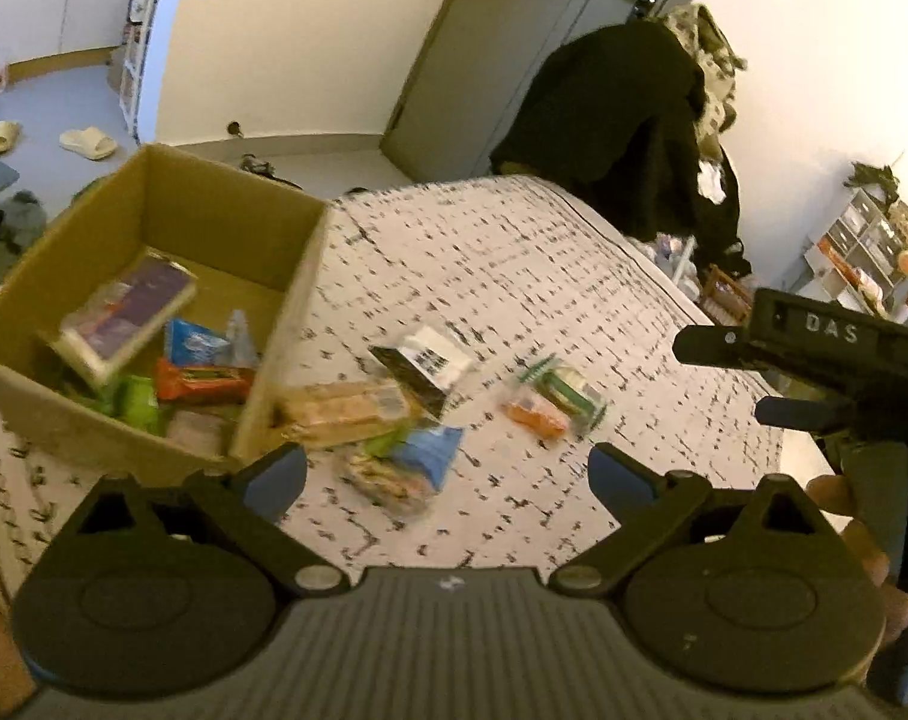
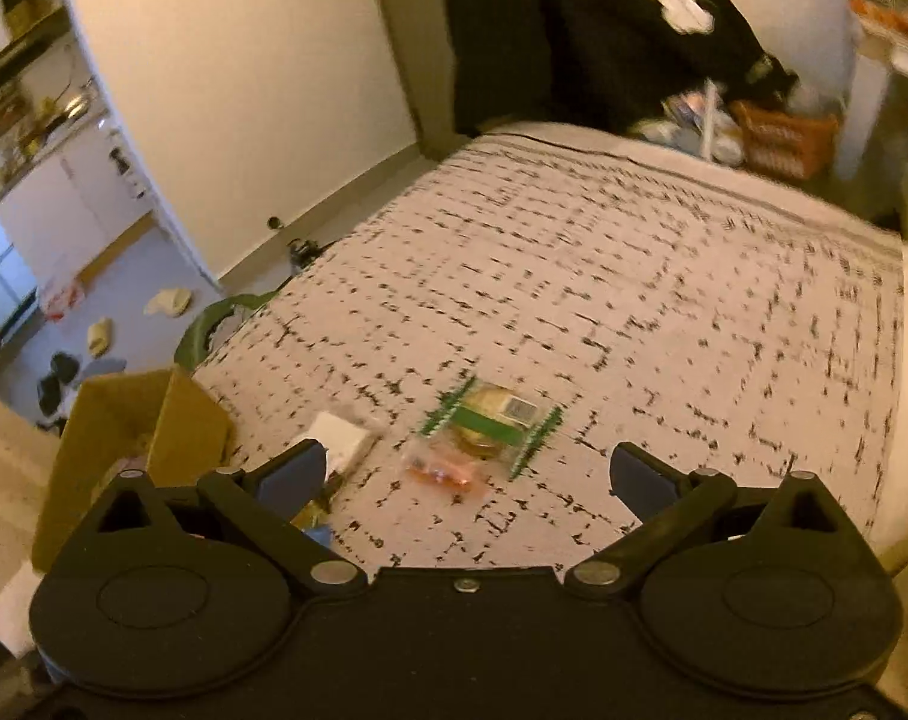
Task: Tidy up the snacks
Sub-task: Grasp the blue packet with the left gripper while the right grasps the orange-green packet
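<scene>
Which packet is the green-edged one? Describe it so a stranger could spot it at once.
Start at the cardboard box on the patterned bedspread, then go right past the heap of wrappers beside it. The green-edged packet lies farther right, touching only a small orange packet. Its clear wrap with jagged green ends sets it apart.

One cardboard box [image 1: 154,228]. Snack packets loose on the bedspread [image 1: 544,252]: five – one tan [image 1: 346,411], one black-and-white [image 1: 427,369], one blue [image 1: 421,459], one orange [image 1: 535,414], one green-edged [image 1: 568,387]. Packets inside the box: at least five; blur prevents an exact count. Two slippers [image 1: 88,142] on the floor.
</scene>
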Tool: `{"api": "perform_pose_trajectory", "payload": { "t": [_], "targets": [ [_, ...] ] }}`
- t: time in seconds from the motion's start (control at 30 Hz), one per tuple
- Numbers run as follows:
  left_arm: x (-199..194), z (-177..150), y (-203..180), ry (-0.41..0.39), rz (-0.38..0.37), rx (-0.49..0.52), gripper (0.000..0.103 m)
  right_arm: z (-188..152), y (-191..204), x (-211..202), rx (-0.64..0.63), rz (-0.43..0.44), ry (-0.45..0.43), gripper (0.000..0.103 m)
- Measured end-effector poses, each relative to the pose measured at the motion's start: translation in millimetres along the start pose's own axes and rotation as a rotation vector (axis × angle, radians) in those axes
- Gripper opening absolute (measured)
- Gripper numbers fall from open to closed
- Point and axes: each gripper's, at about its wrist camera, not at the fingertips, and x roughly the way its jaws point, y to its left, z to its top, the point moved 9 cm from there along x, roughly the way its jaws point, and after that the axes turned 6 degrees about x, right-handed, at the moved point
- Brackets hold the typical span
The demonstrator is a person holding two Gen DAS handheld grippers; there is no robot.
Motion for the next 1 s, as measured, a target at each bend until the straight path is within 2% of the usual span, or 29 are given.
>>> {"api": "perform_pose_trajectory", "payload": {
  "t": [0.2, 0.27, 0.5, 0.7, 0.77, 0.9, 1.0],
  "targets": [
    [24.9, -11.5, -12.7, 0.029, 0.004, 0.001, 0.099, -0.8, -17.8, 15.8, 0.006, -0.005, 0.018, 0.101],
    [32.7, -13.6, -13.4, 0.03, 0.008, -0.001, 0.099, -3.9, -20.9, 22.0, 0.023, 0.004, 0.035, 0.097],
    [56.7, -17.9, -5.7, 0.027, 0.037, -0.036, 0.095, -4.8, -10.2, 39.1, -0.04, 0.039, 0.049, 0.095],
    [76.2, -19.6, -2.5, 0.023, 0.079, -0.036, 0.095, -18.2, -8.8, 66.1, -0.081, 0.049, 0.114, 0.079],
    [84.5, -20.3, -1.8, 0.023, 0.093, -0.034, 0.094, -22.8, -7.8, 74.1, -0.095, 0.054, 0.133, 0.069],
    [101.4, -22.3, 1.9, 0.042, 0.123, -0.038, 0.086, -28.9, -3.7, 90.3, -0.149, 0.051, 0.153, 0.066],
    [107.4, -17.4, 3.0, 0.023, 0.135, -0.031, 0.085, -32.9, 2.5, 100.7, -0.174, 0.063, 0.169, 0.065]
  ]
}}
